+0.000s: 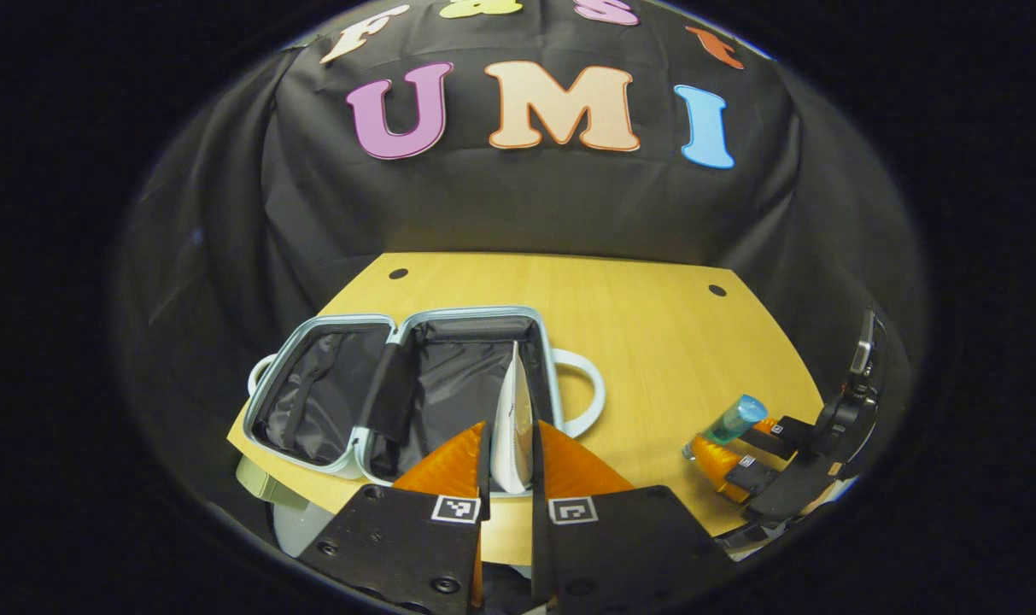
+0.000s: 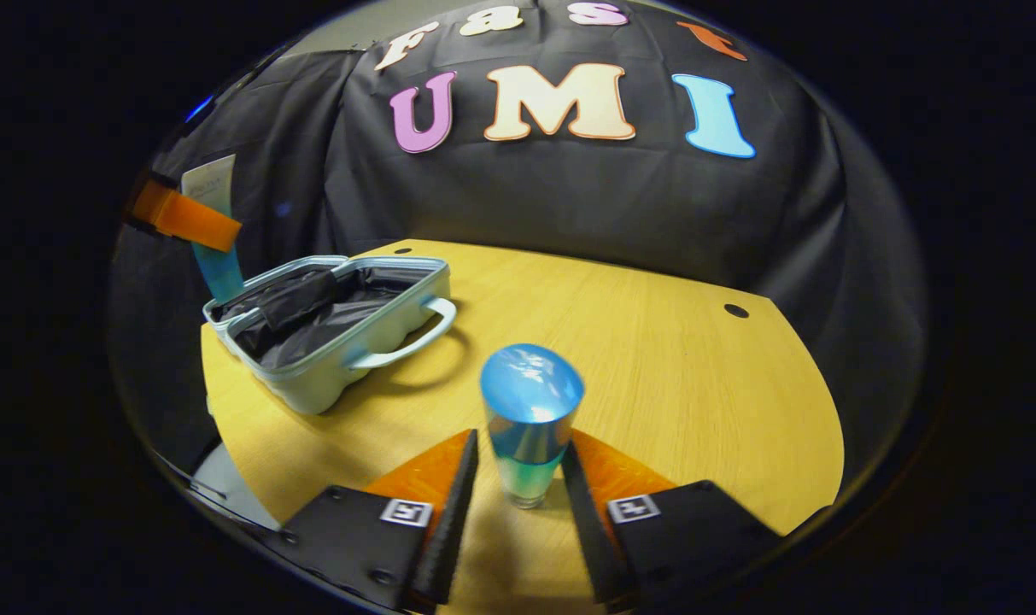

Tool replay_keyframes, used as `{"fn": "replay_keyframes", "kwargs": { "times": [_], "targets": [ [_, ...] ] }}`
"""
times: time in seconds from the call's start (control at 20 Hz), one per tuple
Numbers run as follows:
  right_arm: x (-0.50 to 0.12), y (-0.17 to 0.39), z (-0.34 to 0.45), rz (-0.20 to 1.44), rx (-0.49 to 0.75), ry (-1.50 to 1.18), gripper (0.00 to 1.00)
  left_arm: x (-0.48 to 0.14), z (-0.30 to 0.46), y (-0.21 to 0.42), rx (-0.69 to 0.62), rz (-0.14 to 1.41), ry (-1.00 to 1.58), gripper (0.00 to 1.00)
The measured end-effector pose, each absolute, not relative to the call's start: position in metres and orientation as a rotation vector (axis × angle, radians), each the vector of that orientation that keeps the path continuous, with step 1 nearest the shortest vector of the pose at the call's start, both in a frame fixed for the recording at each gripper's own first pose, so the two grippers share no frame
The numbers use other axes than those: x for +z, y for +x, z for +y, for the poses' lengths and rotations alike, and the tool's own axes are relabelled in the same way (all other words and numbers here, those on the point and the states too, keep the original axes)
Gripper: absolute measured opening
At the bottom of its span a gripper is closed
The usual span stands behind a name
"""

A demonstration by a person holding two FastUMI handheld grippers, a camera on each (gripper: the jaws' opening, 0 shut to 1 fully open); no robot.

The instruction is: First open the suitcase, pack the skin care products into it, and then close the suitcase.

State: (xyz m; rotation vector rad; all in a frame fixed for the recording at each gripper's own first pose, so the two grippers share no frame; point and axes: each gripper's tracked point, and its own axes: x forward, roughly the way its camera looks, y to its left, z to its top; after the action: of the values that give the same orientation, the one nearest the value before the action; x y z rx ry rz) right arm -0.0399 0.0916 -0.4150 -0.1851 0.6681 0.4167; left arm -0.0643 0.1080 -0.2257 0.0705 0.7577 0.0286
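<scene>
With the suitcase (image 1: 398,384) lying open on the wooden table (image 1: 654,342), its dark lining exposed in both halves, the packing step is in hand. The left gripper (image 1: 511,457) has its fingers closed on a flat white tube (image 1: 514,418), held upright above the near edge of the case's right half; the next move, I judge, is to lower it into that compartment and part the fingers. The right gripper (image 2: 518,478) has its fingers parted on either side of a blue-capped bottle (image 2: 528,418) standing on the table well to the right of the case; whether the pads touch it I cannot tell, so it calls for closing before any lift. The left gripper view shows the case's interior from above and the right gripper low at the table's edge. The right gripper view shows the suitcase's pale outer shell and side handle (image 2: 411,337), and the tube's blue lower end.
</scene>
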Motion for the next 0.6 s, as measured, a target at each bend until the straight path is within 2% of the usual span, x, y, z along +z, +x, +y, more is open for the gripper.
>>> {"fn": "replay_keyframes", "kwargs": {
  "times": [0.05,0.1,0.15,0.6],
  "targets": [
    [-0.415,-0.044,0.092,0.691,0.413,-0.175,0.45,-0.229,0.117,-0.064,0.034,0.770,0.069,0.15],
    [-0.412,-0.046,0.095,0.709,0.406,-0.151,0.45,-0.234,0.126,-0.064,0.037,0.782,0.067,0.17],
    [-0.408,-0.045,0.101,0.722,0.405,-0.133,0.43,-0.237,0.133,-0.062,0.035,0.790,0.063,0.14],
    [-0.330,-0.051,0.181,0.784,0.469,0.014,0.43,-0.316,0.181,-0.034,0.012,1.019,0.051,0.14]
  ]
}}
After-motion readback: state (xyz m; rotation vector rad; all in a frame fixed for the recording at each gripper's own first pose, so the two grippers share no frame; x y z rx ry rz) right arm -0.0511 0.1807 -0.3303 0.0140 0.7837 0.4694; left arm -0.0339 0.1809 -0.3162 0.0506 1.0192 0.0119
